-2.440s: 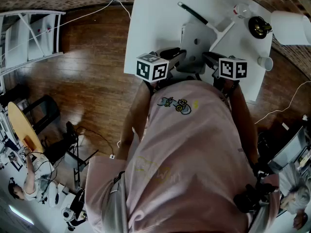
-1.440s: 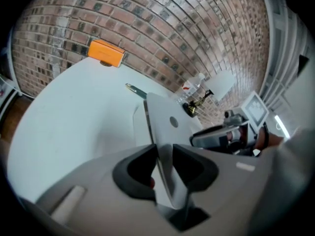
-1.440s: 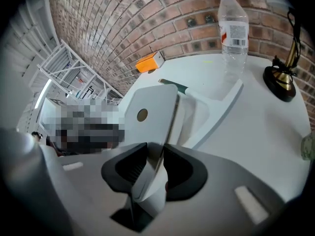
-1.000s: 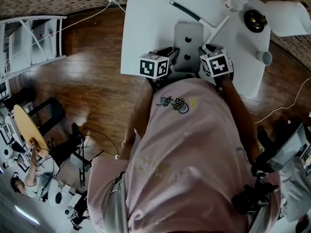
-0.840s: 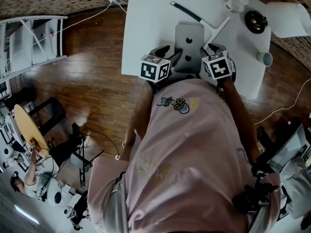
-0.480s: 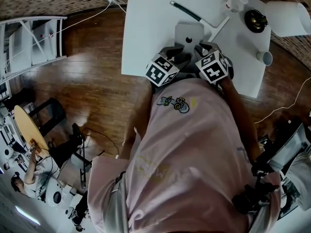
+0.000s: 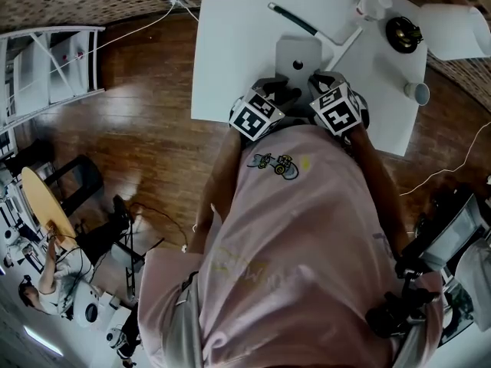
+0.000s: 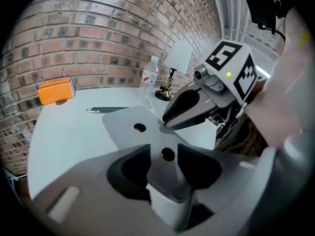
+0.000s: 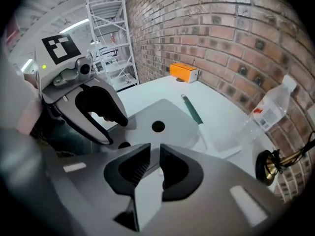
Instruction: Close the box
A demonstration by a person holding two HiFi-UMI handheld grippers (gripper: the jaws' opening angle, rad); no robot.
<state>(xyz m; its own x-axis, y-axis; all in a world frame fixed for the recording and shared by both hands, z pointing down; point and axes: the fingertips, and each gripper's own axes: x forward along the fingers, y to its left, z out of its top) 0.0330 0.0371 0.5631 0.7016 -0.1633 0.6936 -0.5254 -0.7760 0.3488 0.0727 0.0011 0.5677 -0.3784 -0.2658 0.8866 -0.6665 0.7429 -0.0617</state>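
Left hand-held gripper [image 8: 164, 156]: the jaws are closing, and from where I stand the pads sit against both sides of the near corner of the flat grey box [image 7: 298, 52] with two round holes in its top. The corner fills the gap between them.
Right hand-held gripper [image 9: 154, 156]: the jaws are closing to a narrow slit, pinched on a thin near edge of the same grey box.
The pair: side by side at the box's near end, tips pointing away from the person in the pink shirt [image 7: 299, 244].
Flat grey box: lying on the white table [image 7: 230, 52] close to its front edge, the holed top level.
Behind the box: a dark green pen [image 7: 295, 18] lies slantwise, apart from the box.
Far edge: a small orange carton [image 8: 55, 91] sits by the brick wall.
Right side: a clear plastic bottle [image 9: 270, 109] stands near the wall, and a white paper cup [image 7: 416, 92] sits at the table's right edge.
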